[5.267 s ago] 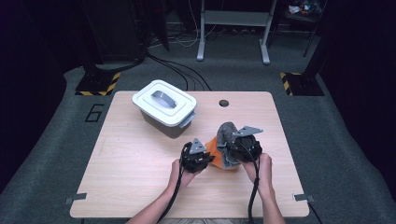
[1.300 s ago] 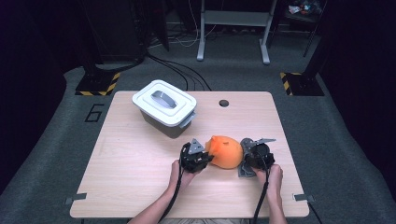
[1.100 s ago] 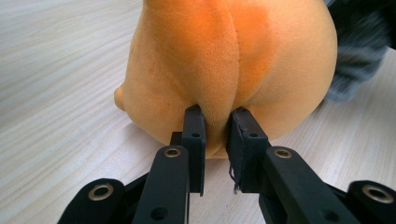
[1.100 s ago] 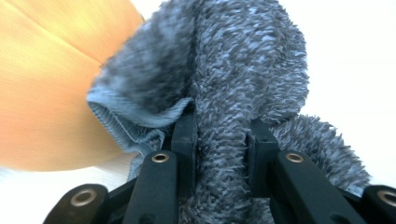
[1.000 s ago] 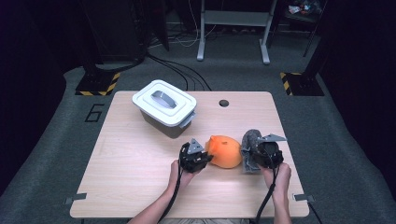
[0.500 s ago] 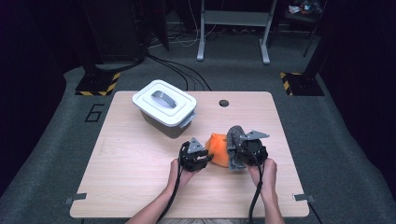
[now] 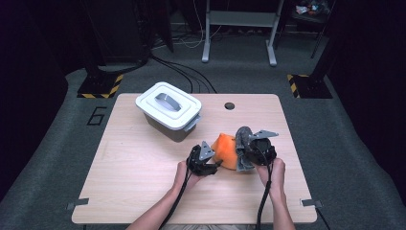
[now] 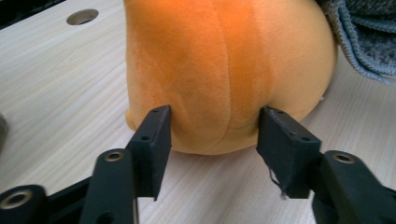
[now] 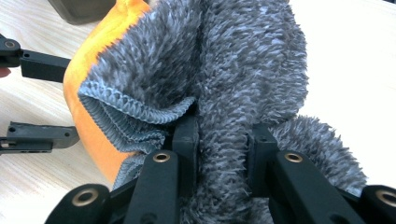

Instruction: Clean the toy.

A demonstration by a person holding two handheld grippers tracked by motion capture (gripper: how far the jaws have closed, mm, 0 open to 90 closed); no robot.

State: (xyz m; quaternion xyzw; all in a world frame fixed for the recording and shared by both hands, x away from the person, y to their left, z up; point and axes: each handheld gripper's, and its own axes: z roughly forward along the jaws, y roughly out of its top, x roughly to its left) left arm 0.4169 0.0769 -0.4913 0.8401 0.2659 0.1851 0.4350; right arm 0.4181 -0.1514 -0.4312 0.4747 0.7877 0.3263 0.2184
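White lid on, handle flat across the top: that's the one container here, a grey lidded bin (image 7: pixel 170 111) standing toward the far left part of the wooden table (image 7: pixel 124 191), and with the lid shut you can't see what's inside it.

Now to your hands. Your left gripper (image 7: pixel 205 160) has its jaws apart, and they have just been opening; in the left gripper view the orange plush toy (image 8: pixel 224 70) bulges between the two black fingers (image 8: pixel 154 135). Both pads sit right against its lower flanks, though I can't tell whether they press or merely touch. The plush rests on the table just right of centre, nearer the front edge than the far one, and it lies between your two grippers.

Your right gripper (image 7: pixel 256 151) is clamped tight on a fold of the grey microfibre cloth (image 9: pixel 243 70). In the right gripper view the shaggy pile is pinched between the two fingers (image 9: pixel 187 140) and spills out above and to both sides of them. The cloth's stitched hem lies against the plush's right side, touching it, and from the high view the cloth drapes over that same side.

Count: one bin, one plush toy, one cloth, two grippers, and one round cable hole (image 7: pixel 229 106) near the table's far edge.
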